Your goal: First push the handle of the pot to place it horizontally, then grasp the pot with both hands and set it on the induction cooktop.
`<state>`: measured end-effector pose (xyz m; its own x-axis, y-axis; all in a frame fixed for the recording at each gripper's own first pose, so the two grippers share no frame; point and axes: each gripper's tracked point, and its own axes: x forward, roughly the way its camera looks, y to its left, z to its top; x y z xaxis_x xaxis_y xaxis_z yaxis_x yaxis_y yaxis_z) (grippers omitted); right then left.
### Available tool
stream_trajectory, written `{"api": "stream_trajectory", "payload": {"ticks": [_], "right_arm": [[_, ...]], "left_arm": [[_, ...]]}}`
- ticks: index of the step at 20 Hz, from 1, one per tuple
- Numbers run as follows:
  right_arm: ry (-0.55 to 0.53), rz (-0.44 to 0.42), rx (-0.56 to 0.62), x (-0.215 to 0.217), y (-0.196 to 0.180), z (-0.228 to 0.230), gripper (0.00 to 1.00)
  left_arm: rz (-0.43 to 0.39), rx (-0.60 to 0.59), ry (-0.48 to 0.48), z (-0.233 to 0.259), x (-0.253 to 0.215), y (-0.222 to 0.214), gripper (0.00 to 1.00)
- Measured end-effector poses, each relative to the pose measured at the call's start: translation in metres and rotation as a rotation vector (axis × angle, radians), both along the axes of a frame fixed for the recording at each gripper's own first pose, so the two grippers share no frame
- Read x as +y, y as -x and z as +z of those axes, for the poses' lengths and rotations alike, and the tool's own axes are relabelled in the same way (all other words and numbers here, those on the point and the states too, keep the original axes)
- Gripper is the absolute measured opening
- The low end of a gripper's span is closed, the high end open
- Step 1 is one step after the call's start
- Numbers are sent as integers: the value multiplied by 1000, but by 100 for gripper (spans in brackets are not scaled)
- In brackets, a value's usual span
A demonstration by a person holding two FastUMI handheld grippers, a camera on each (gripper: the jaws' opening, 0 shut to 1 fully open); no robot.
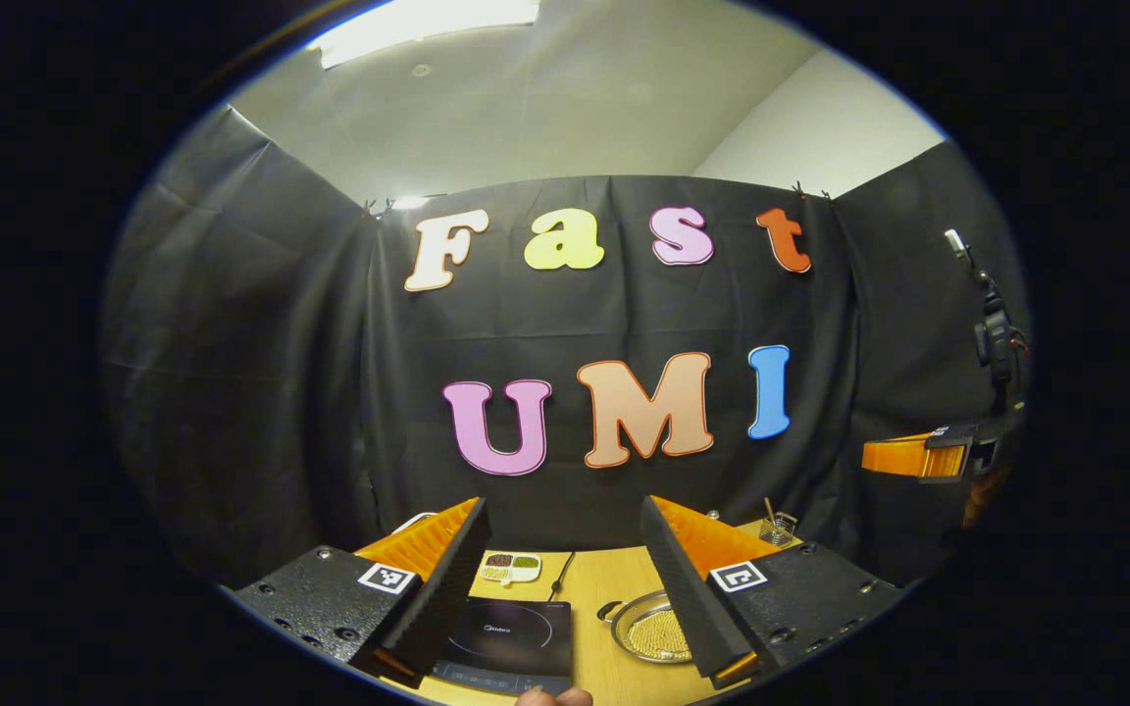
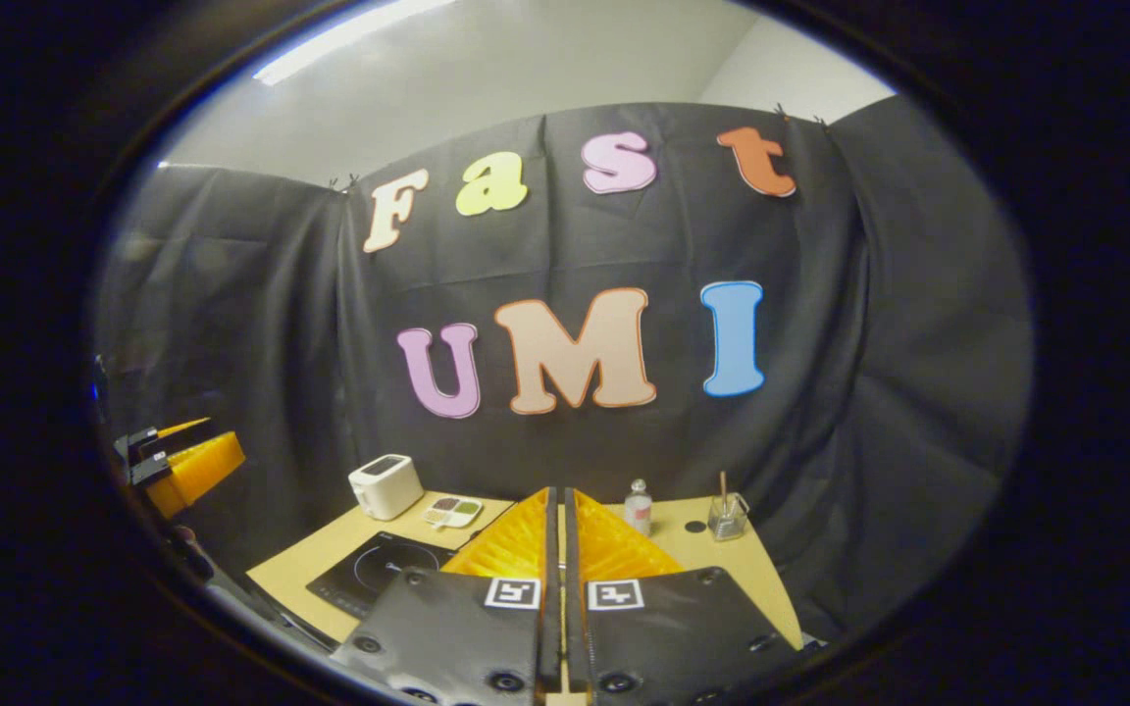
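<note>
- Ceiling light panel [image 1: 425, 22] glares overhead; the booth below stays dim.
- Fisheye bends edges (strongest at the rim); the right gripper view is softer.

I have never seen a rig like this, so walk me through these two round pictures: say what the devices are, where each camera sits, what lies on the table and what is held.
There is no robot here. A person holds a two-finger gripper in each hand, and a fisheye camera rides on each one, looking forward along its jaws.

In the left gripper view, the left gripper has its jaws spread apart, holding nothing. Between them you see a wooden table with a black induction cooktop, a metal pot to the right of it, and a small divided dish behind.

In the right gripper view, the right gripper has its jaws closed together with nothing between them. Past them are the same cooktop, a white toaster, a small bottle and a glass jar.

Both grippers hover above the table; the pot is untouched.
</note>
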<state>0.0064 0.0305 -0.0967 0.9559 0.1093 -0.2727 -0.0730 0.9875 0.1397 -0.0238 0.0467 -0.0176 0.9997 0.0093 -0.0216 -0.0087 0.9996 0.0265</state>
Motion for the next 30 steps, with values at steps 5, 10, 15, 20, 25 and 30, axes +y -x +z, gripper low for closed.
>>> {"api": "stream_trajectory", "payload": {"ticks": [5, 10, 15, 20, 25, 30], "right_arm": [[-51, 32, 98, 8, 4, -36, 3], [-57, 72, 194, 2, -12, -84, 1], [-43, 175, 298, -4, -23, -141, 2], [-58, 278, 390, -7, -33, -193, 2], [-57, 395, 536, -4, -20, -248, 3], [36, 483, 714, 1, 6, -309, 0]], "left_arm": [[-37, 60, 17, -27, 7, -4, 92], [-4, 88, 9, -44, 10, -35, 94], [0, 149, -8, -63, -12, -78, 92], [43, 189, 0, -78, -31, -111, 94], [62, 250, 16, -100, -42, -123, 93], [33, 296, -8, -116, -35, -138, 93]]}}
